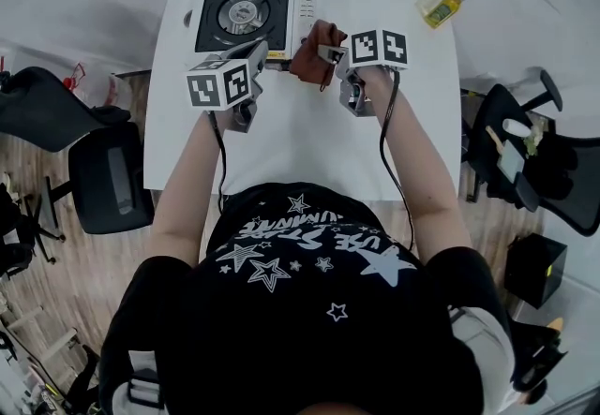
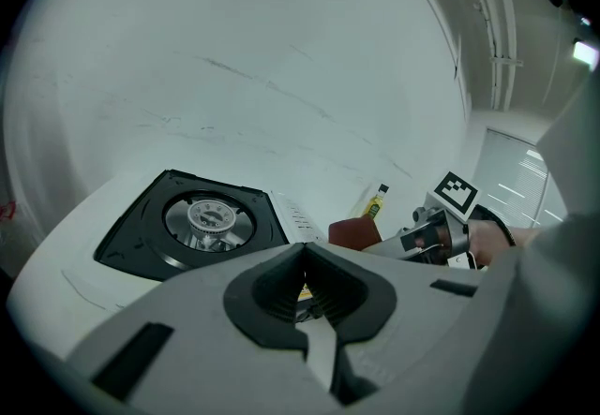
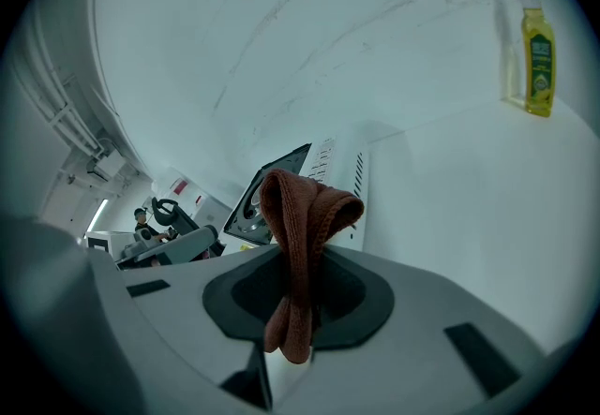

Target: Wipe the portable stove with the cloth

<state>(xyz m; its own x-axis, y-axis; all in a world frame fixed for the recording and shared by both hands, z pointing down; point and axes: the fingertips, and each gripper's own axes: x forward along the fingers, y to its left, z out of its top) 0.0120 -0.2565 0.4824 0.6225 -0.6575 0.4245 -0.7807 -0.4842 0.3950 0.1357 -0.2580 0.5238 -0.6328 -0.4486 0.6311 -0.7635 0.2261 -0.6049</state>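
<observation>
Right gripper [image 1: 330,54] clenches the cloth [image 1: 314,52] just beside the portable stove [image 1: 246,12], poised to wipe; left gripper [image 1: 257,51], closed empty, waits at the stove's front edge, probably to steady it

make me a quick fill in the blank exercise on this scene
The right gripper is shut on a brown ____.
The yellow bottle stands near the far ____ corner of the table.
The portable stove has its round burner set in a ____ top plate.
Missing words: cloth; right; black.
</observation>
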